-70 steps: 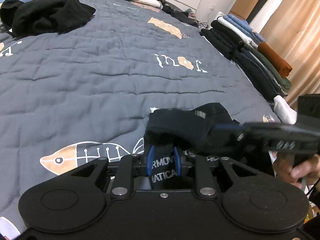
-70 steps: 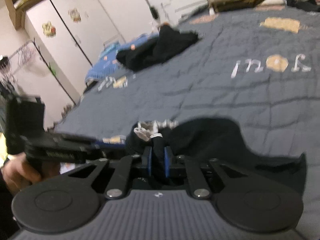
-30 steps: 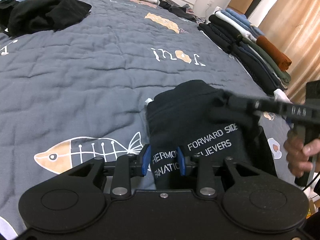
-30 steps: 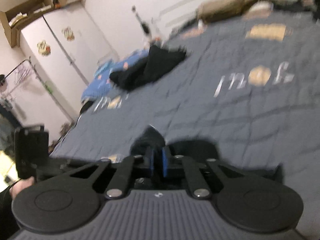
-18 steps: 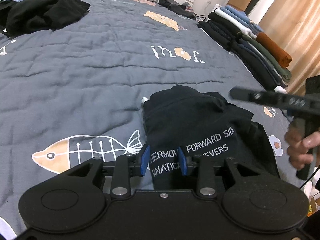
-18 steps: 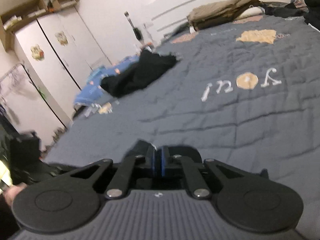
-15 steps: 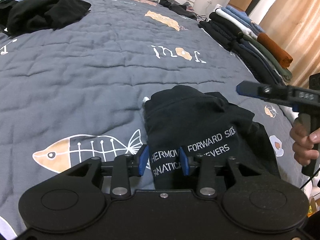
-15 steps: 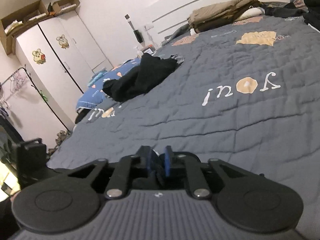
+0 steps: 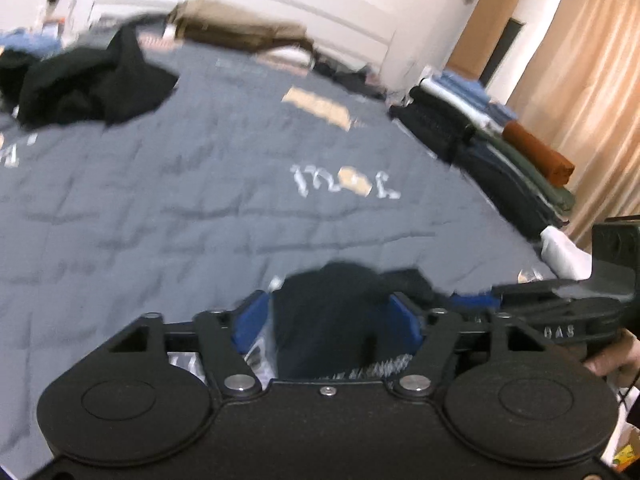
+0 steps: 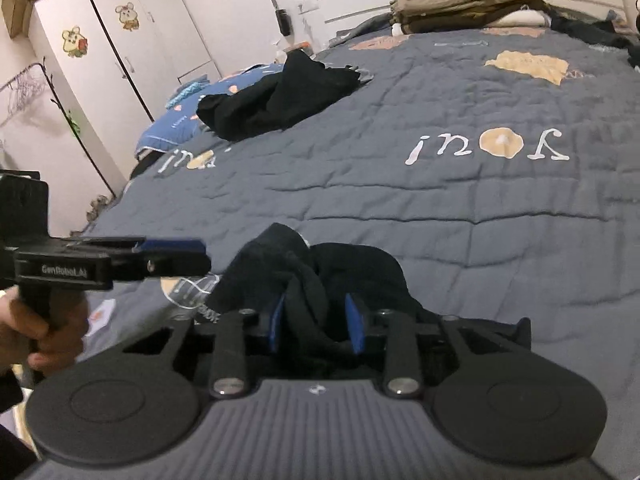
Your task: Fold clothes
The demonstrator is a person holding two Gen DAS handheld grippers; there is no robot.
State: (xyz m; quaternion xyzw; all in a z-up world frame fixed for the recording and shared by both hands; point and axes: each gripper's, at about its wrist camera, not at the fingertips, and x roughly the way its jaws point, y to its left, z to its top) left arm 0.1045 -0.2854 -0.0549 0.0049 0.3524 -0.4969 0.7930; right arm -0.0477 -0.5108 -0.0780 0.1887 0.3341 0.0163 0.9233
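A black garment (image 9: 332, 292) with white lettering lies bunched on the grey quilt (image 9: 200, 208) near the bed's front edge. My left gripper (image 9: 327, 318) is open, its blue pads wide apart on either side of the cloth. In the right wrist view the same garment (image 10: 360, 264) is a crumpled heap. My right gripper (image 10: 316, 320) is open too, with a loose fold of the cloth lying between its pads. The left gripper (image 10: 172, 260) shows from the side there, held by a hand (image 10: 32, 320). The right gripper (image 9: 552, 320) shows at the right of the left wrist view.
A pile of unfolded black clothes (image 10: 276, 96) lies at the far left of the bed. A row of folded clothes (image 9: 500, 152) runs along the right edge. Brown folded items (image 10: 460, 0) sit by the headboard. A white wardrobe (image 10: 120, 40) stands left of the bed.
Both grippers have opened and let go of the black garment, which now lies bunched on the quilt. The left wrist view has tilted up and blurred.
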